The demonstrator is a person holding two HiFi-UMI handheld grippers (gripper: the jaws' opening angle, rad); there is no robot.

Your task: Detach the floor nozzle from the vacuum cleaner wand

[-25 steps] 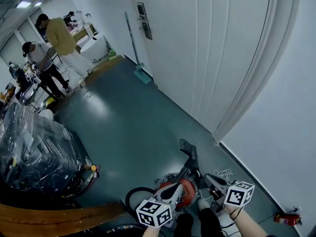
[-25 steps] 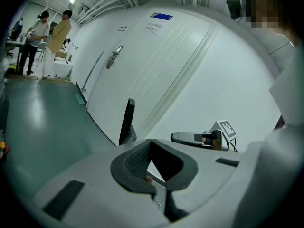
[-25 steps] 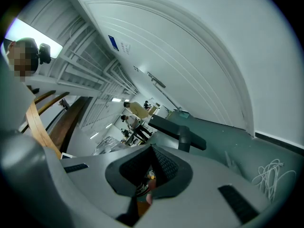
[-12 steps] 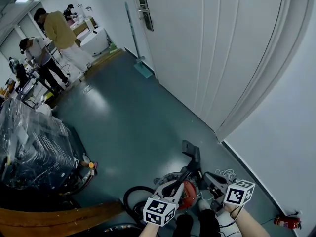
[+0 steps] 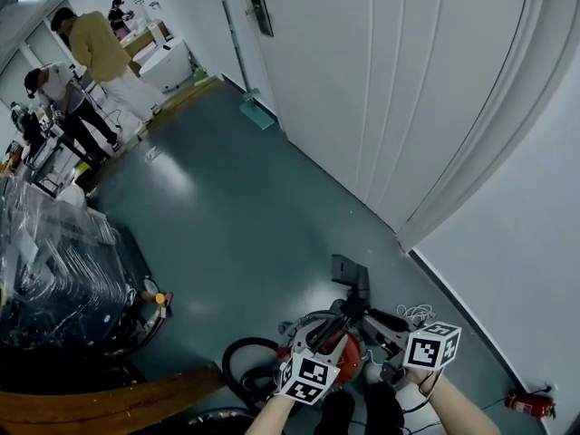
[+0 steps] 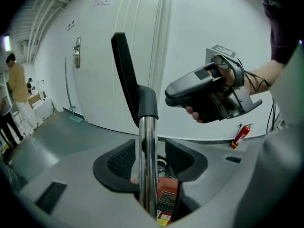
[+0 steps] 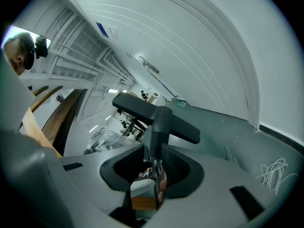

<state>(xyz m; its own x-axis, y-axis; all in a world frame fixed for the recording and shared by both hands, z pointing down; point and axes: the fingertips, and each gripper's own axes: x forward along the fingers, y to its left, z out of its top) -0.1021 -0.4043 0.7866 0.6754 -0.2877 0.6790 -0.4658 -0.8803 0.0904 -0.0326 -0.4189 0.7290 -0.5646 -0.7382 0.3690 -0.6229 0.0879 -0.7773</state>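
A red canister vacuum (image 5: 319,350) lies on the floor. Its chrome wand (image 6: 147,165) rises to the black floor nozzle (image 5: 349,273), which is on the wand's end. My left gripper (image 5: 331,330) straddles the wand low down. Its jaws have just been opening and its pads (image 6: 121,158) stand off the chrome tube. My right gripper (image 5: 370,321) is higher up at the nozzle neck (image 7: 159,122). Its jaws have also just been opening, and a gap shows beside the neck. The nozzle (image 6: 124,72) stands above both grippers. The right gripper (image 6: 209,95) appears in the left gripper view.
A black hose (image 5: 237,370) loops left of the canister. A white cable (image 5: 415,315) and a fire extinguisher (image 5: 521,404) lie by the white wall. A wooden plank (image 5: 109,404) and a plastic-wrapped load (image 5: 54,279) are at the left. People (image 5: 91,53) stand far back.
Both grippers have come down onto the wand. The left one has rolled and now sits around the tube above the canister. The right one has edged in toward the nozzle neck.
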